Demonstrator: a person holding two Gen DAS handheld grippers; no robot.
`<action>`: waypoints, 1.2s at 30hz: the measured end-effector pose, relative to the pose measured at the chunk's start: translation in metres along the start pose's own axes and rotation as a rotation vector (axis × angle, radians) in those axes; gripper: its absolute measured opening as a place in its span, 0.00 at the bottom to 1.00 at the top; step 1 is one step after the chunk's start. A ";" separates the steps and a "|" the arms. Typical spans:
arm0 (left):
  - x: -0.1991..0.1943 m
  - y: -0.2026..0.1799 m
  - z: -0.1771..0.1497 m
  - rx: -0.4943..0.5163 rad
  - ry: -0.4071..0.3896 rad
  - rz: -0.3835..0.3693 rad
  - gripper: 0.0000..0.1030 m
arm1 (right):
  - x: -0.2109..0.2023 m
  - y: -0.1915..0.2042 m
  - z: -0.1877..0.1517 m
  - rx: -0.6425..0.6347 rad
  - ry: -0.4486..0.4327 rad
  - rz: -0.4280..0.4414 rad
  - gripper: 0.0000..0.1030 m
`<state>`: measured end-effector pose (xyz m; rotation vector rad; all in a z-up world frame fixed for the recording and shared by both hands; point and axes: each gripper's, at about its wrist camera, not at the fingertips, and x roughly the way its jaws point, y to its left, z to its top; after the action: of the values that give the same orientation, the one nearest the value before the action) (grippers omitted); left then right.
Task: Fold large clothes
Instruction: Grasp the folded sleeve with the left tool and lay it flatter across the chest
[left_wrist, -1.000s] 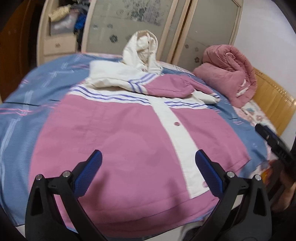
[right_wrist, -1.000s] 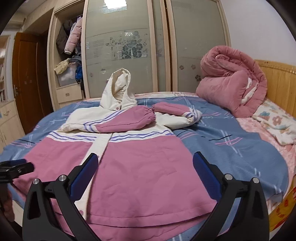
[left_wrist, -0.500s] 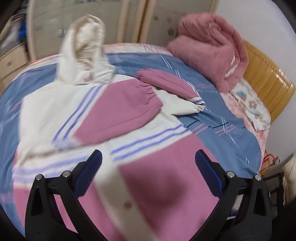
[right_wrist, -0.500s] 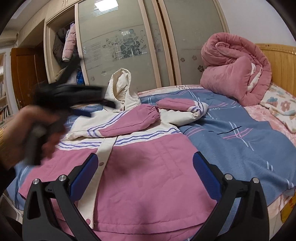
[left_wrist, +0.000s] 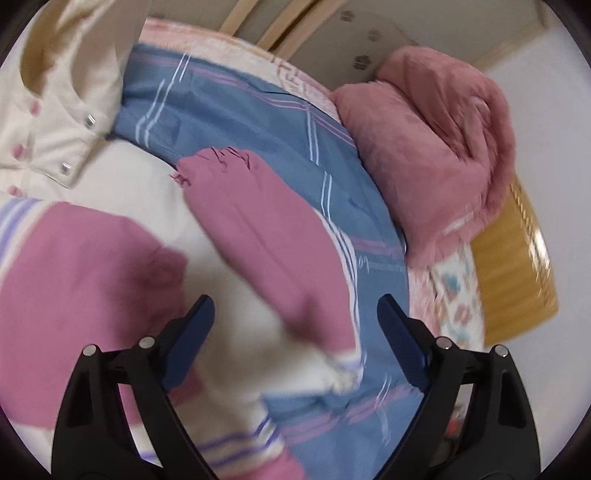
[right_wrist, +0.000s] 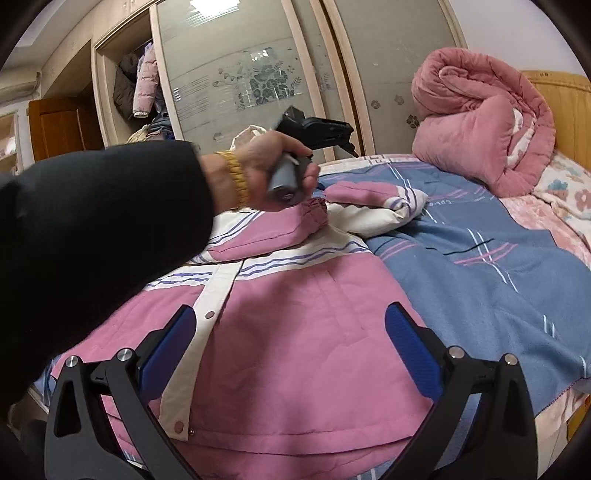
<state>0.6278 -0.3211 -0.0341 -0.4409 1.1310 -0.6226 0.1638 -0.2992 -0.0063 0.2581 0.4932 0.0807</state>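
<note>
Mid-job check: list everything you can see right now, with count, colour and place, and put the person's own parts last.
Jacket: one, pink and cream with purple stripes, spread flat on the bed.
Sleeves: two, pink with cream ends, folded across the jacket's chest.
Hood: one, cream, at the far end of the jacket.
Bedspread: one, blue with pink and white lines, under the jacket.
Rolled quilt: one, pink, by the headboard.
Headboard: one, yellow wood, right edge.
Wardrobe doors: frosted, behind the bed.
Sleeve of the person: black, reaching over the jacket.
Left tongs: black with blue pads, open over the folded sleeves, jaws just closing a little, nothing between them.
Right tongs: open above the jacket's hem.
</note>
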 end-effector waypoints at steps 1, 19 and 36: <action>0.011 0.004 0.004 -0.027 0.007 -0.008 0.86 | 0.000 -0.003 0.000 0.008 0.000 0.002 0.99; 0.004 -0.083 -0.001 0.462 -0.380 0.199 0.07 | 0.018 -0.006 0.000 0.024 0.052 -0.002 0.99; -0.197 0.006 -0.128 0.654 -0.671 0.723 0.07 | 0.050 0.034 -0.012 -0.027 0.121 0.026 0.99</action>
<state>0.4532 -0.1888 0.0516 0.3181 0.3412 -0.1431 0.2014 -0.2566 -0.0304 0.2340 0.6085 0.1285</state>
